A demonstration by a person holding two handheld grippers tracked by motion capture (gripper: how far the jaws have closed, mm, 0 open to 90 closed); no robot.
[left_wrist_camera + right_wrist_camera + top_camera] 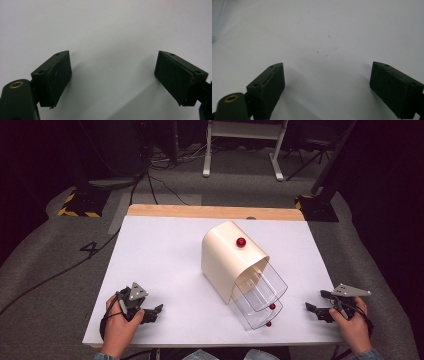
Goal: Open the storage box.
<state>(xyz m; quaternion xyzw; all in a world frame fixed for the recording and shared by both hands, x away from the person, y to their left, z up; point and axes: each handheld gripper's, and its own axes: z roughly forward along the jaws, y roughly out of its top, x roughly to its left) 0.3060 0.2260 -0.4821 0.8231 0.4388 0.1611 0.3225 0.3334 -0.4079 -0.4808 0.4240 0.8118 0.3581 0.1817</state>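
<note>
Drawers (pixel 260 295) pulled out of cream cabinet (pixel 227 255), mid-table (pixel 160 250).

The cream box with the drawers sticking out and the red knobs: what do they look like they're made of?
Cream box: looks like smooth moulded plastic, matte with a soft sheen and rounded edges, though painted metal can't be ruled out. Drawers: clear, glossy plastic, since the table shows through their walls. Red knobs: shiny, with a bright highlight; probably plastic or lacquered wood.
</note>
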